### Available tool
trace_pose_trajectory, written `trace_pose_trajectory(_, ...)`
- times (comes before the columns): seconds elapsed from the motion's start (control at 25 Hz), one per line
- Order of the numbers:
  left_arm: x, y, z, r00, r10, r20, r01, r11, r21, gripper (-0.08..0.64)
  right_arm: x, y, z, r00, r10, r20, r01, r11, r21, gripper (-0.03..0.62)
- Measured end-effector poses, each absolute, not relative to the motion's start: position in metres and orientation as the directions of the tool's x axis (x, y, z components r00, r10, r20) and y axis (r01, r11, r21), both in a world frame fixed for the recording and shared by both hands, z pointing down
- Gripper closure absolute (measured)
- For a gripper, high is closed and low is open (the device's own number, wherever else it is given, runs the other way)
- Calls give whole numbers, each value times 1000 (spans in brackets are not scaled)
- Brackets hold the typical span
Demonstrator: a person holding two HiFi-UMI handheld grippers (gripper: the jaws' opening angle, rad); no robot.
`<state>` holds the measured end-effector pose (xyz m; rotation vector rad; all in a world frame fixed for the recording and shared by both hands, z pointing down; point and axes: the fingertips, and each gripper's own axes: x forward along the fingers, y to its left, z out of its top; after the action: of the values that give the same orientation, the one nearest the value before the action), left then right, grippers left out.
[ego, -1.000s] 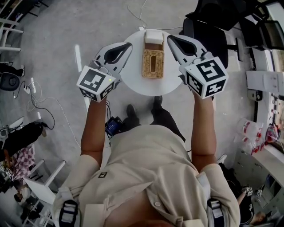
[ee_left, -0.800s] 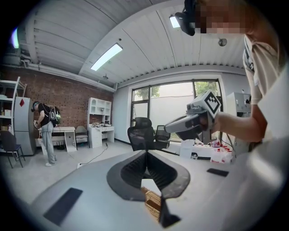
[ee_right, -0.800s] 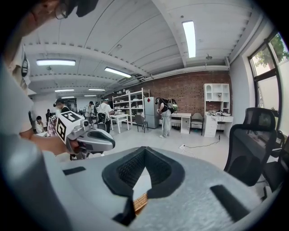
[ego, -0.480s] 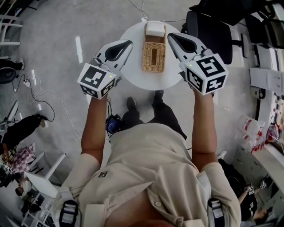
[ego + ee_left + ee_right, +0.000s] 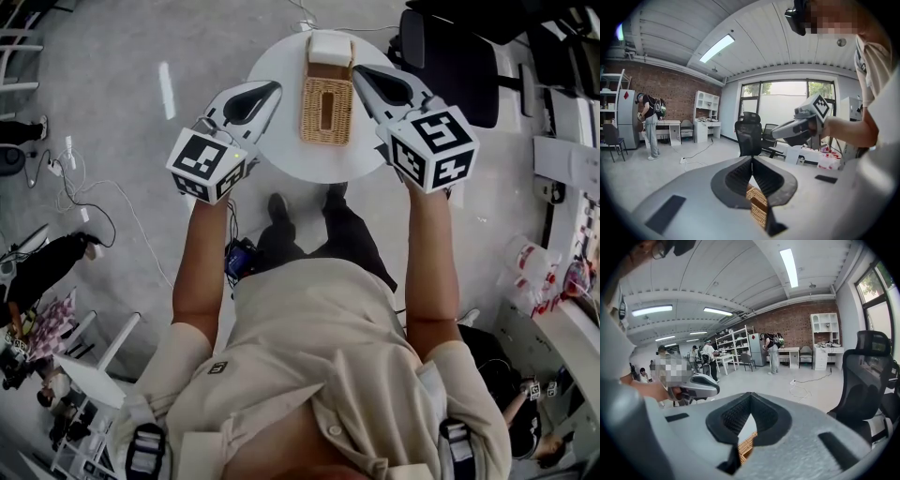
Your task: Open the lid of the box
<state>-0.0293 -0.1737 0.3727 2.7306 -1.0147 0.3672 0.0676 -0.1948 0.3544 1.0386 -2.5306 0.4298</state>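
Note:
A woven wicker box [image 5: 326, 111] with a slot in its lid stands on the small round white table [image 5: 281, 155]. A white block [image 5: 329, 47] sits at the box's far end. My left gripper [image 5: 277, 87] hovers to the left of the box, shut and holding nothing. My right gripper [image 5: 357, 73] hovers to the box's right, also shut and holding nothing. Neither touches the box. In the left gripper view the box [image 5: 758, 204] shows below the closed jaws, and the right gripper [image 5: 797, 129] hangs opposite. The right gripper view shows a corner of the box [image 5: 746, 446] under its jaws.
A black office chair [image 5: 459, 66] stands just beyond the table on the right. Cables [image 5: 84, 206] lie on the floor at the left. The person's shoes [image 5: 278, 230] are at the table's near edge. Shelves and several people are far off.
Both grippers have come down toward the table, one on each side of the box. Their jaws stayed shut throughout.

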Motion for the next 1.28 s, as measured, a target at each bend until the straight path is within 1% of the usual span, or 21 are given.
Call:
trace_pose_trajectory(0.48, -40, -179, 410, 722, -599, 345, -673, -725, 149, 549, 53, -202, 392, -667, -569, 481, -713, 675, -191, 600)
trace_pose_trajectory(1.0, -38, -188, 449, 704, -598, 382, -691, -701, 176, 549, 67, -207, 436, -652, -549, 523, -727, 649, -225, 600)
trace_pose_trajectory(1.28, -50, -194, 468, 699, -593, 400, -696, -694, 187, 549, 62, -215, 458, -638, -545, 544, -739, 631, -235, 600)
